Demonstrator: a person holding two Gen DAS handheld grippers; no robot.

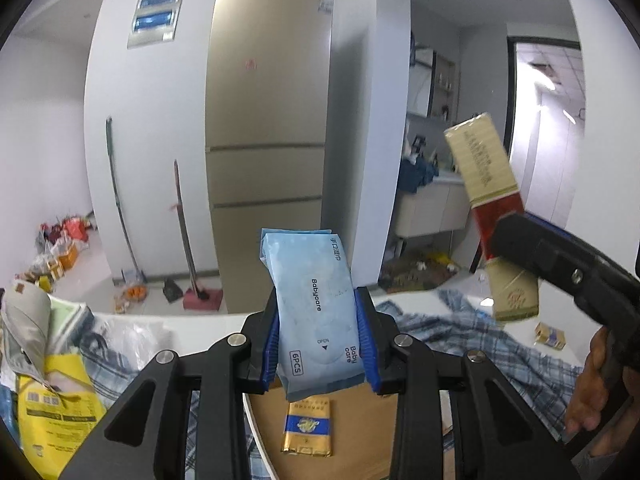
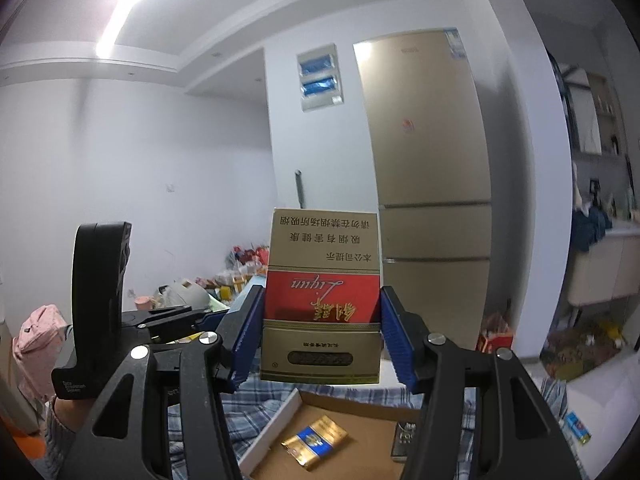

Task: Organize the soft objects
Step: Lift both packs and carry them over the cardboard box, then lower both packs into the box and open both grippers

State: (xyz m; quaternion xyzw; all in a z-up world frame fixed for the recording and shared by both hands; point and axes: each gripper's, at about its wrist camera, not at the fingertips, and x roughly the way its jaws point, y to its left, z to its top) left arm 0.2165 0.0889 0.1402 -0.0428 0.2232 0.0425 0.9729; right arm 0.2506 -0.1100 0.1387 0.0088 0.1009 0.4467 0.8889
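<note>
- Left wrist view: left gripper clenched on a blue wipes pack, held upright between the blue pads, pack raised above the box.
- Box is a brown cardboard tray directly below the wipes pack; a gold-and-blue pack lies flat inside it, just under the held wipes.
- Right of the box and higher: right gripper gripping a red-and-gold carton, tilted — its top leans left. The person's hand is on the handle.
- Plaid cloth spreads behind and around the box. Yellow bag left of the box; small gold pack far right of it, on the white surface.
- Fridge stands well behind the box.
- Right wrist view: right gripper closed on the carton, upright between both pads, print upside down — held above the box.
- Gold-and-blue pack lies in the box, below the carton.
- Left gripper seen side-on, left of the box; its grasp cannot be read from here.
- Fridge behind the box, to the right.
</note>
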